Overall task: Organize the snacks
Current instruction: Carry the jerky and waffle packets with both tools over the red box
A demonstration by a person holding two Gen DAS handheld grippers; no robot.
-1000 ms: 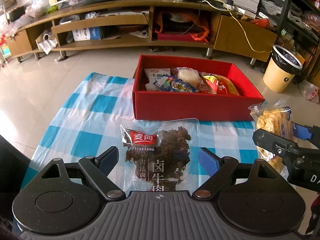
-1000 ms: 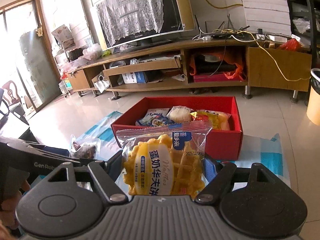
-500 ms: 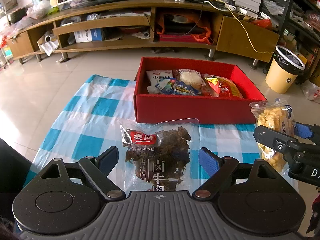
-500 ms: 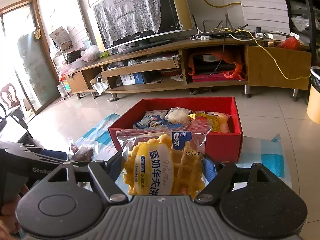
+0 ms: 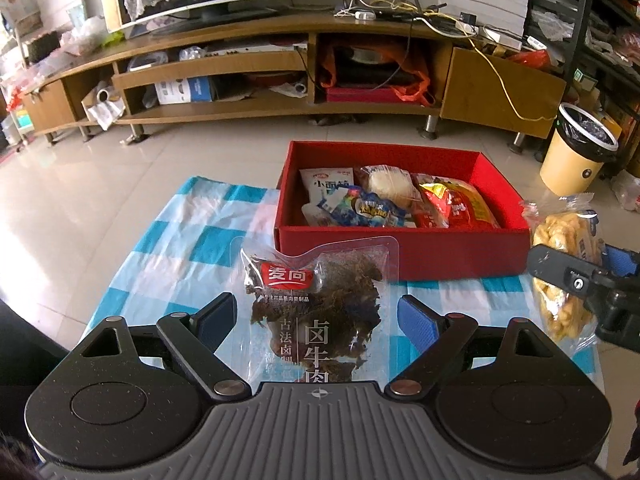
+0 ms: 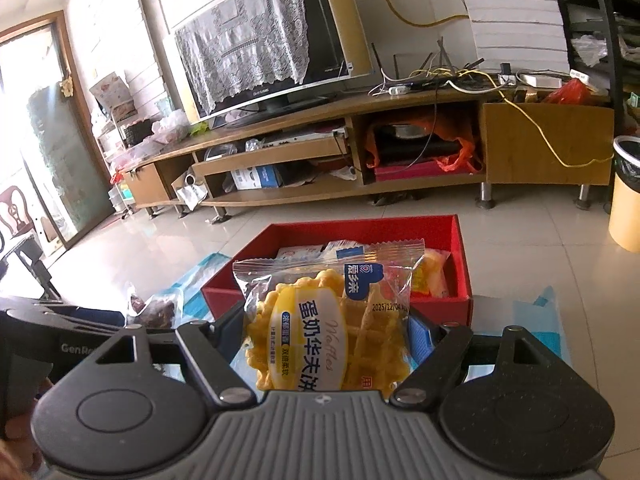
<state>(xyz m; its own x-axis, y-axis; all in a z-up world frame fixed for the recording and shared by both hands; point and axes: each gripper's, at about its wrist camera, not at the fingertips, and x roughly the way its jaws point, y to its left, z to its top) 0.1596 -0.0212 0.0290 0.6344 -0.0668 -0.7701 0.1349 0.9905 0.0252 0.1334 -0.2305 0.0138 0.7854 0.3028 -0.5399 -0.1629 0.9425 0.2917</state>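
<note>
Crinkly plastic makes both snacks light and slippery. Left claw [image 5: 316,316] holds the beef bag [image 5: 320,304] by its sides; right claw [image 6: 328,328] squeezes the crumbly waffle bag [image 6: 328,320] near the red box [image 5: 400,248].

Background: long wooden TV stand [image 5: 248,112] against the wall, carrying a television [image 6: 264,52] draped with white lace cloth [image 6: 248,52] — tangled cables [image 5: 416,16] at its right end. Yellow waste bin [image 5: 576,152] stands on the tiled floor [image 5: 100,200] — far right.

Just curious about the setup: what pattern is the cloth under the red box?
Blue-and-white checks; the cloth shows best in the left wrist view.
</note>
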